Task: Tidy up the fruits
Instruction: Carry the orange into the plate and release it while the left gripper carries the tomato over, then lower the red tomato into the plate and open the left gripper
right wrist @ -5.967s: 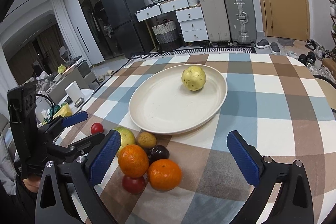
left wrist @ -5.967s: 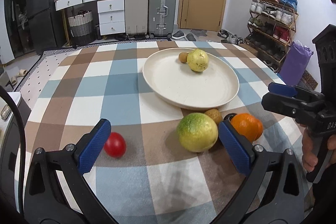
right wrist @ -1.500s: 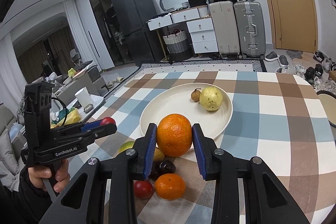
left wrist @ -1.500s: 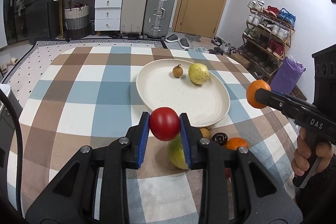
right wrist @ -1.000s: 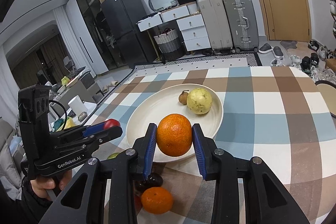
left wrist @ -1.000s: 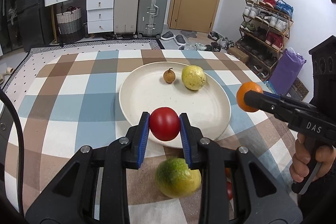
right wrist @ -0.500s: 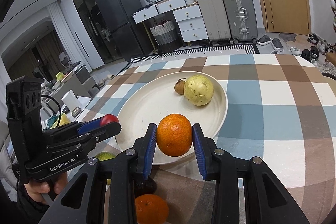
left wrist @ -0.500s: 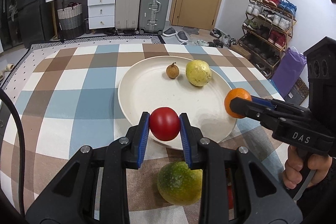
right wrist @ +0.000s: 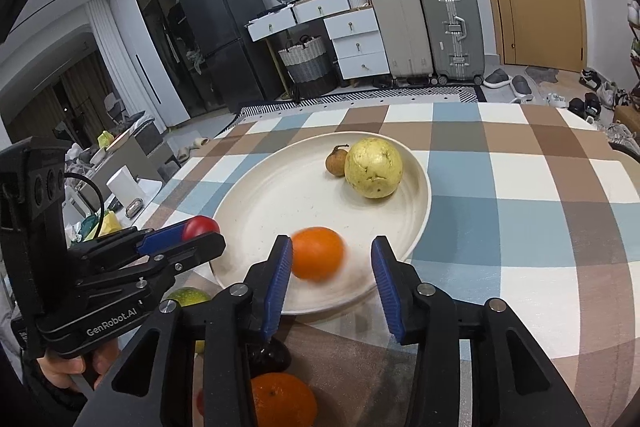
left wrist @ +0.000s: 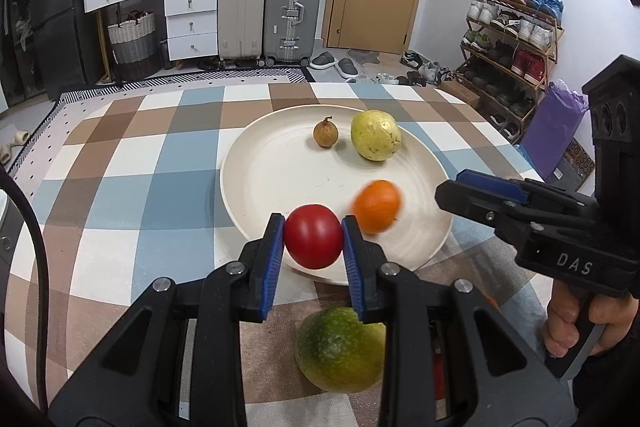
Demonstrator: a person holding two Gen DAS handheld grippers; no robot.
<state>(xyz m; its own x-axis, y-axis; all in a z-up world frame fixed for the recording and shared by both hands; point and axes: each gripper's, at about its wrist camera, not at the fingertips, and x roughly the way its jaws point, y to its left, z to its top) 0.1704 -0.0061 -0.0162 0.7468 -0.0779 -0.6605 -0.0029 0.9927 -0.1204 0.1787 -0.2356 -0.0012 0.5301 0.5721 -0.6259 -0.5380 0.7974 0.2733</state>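
Note:
My left gripper is shut on a red tomato, held above the near rim of the cream plate. My right gripper is open over the plate's near edge. An orange, blurred by motion, sits between its jaws on the plate; it also shows in the left wrist view. A yellow guava and a small brown fruit lie at the plate's far side. The tomato also shows in the right wrist view.
On the checked tablecloth before the plate lie a green-yellow citrus, a second orange and a dark fruit. Suitcases, drawers and a shoe rack stand beyond the table.
My right gripper has opened and let go of the orange, which now moves on the plate. My left gripper still holds the tomato and has come a little closer to the plate.

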